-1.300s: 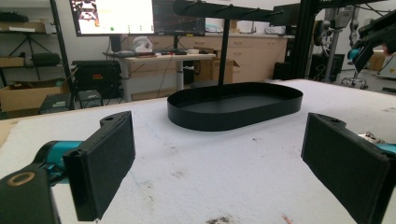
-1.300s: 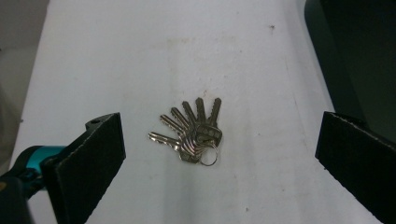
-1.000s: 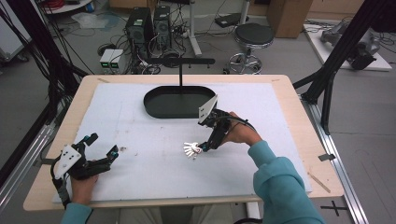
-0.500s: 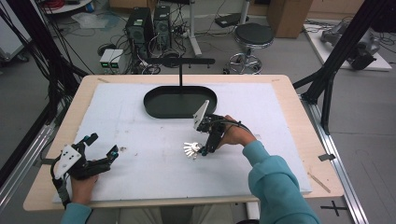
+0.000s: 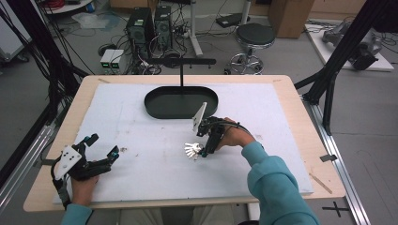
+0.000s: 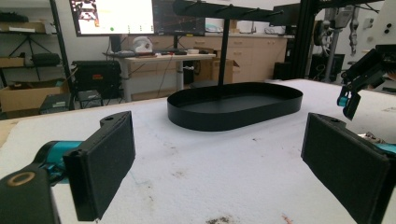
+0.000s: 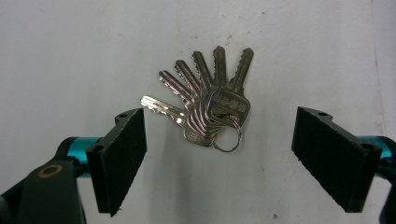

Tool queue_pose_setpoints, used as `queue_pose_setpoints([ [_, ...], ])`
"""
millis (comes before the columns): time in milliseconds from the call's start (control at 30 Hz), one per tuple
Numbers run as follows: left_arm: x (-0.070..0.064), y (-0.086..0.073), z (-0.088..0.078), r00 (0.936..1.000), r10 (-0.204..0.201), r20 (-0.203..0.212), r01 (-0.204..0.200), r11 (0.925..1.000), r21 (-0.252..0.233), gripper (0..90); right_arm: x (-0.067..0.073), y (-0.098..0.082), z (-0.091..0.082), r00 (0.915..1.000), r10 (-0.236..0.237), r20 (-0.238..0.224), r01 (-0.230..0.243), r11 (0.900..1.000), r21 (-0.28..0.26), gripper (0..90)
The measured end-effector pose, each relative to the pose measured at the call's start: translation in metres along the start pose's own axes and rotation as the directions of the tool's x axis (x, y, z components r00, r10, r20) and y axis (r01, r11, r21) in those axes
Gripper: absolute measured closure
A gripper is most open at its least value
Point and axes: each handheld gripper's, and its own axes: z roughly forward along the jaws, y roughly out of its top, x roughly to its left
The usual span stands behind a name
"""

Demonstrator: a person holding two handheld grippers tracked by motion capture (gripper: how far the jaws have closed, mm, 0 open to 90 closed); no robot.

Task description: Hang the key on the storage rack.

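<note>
**Right gripper view: keys fanned between open jaws**

Right gripper view looked straight down on a bunch of keys (image 7: 205, 105) lying flat on the white table cover (image 7: 70, 46). Six blades fanned out from a shared ring (image 7: 229, 137) — tips pointing up and to the left in that view, the ring toward the camera. Any stamping on the key heads was too small to read. The right gripper (image 7: 219, 158) had just been closing its jaws, yet they stood well apart on either side of the bunch, pads touching nothing.

From the high view, the keys (image 5: 191, 150) lay near the middle of the table, in front of the black oval tray (image 5: 180, 110), with the right gripper (image 5: 205, 152) tipped down just beside them. Its fingertips hid part of the bunch.

The left gripper (image 5: 104, 146) rested at the table's near left edge — jaws wide, holding nothing. A monitor (image 6: 112, 16) behind carried writing, too blurred to make out.
</note>
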Motion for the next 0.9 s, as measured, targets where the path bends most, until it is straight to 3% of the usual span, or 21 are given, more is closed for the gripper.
queue_pose_setpoints([
  [233,0.0001,0.0000,0.0000,1.0000,0.001,0.000,-0.001,1.0000,0.000,10.3,-0.0029,-0.0008,0.0010,0.9998,0.010,-0.014,-0.010,1.000,0.010,26.2],
  [533,0.0002,0.0001,-0.0001,1.0000,0.001,0.000,-0.001,1.0000,0.001,10.3,-0.0058,-0.0006,0.0014,0.9985,0.025,-0.049,-0.024,0.999,0.026,44.0],
  [900,0.0002,0.0001,0.0000,1.0000,0.001,0.001,-0.001,1.0000,0.001,10.3,-0.0074,-0.0008,0.0037,0.9982,0.015,-0.058,-0.012,0.998,0.054,53.6],
])
